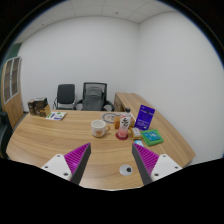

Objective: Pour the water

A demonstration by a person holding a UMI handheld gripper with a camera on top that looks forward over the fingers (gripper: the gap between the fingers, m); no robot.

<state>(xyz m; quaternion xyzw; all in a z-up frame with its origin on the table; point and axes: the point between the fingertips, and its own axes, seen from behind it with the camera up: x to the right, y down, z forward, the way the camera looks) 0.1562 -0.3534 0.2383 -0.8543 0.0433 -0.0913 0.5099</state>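
The gripper (110, 160) is wide open above the wooden table (50, 145), and nothing is between its two fingers (75, 158). Beyond the fingers, well apart from them, a white mug (99, 127) stands on the table. Just beside it is a small bottle (124, 124) with a purple box (146, 115) and a green pack (152, 137) near. Farther back two office chairs (80, 96) stand by the white wall.

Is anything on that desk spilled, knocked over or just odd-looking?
Nothing stands out. The white mug and the small bottle stand upright on the wooden desk, with no spill visible. The gripper is open, empty, short of them.
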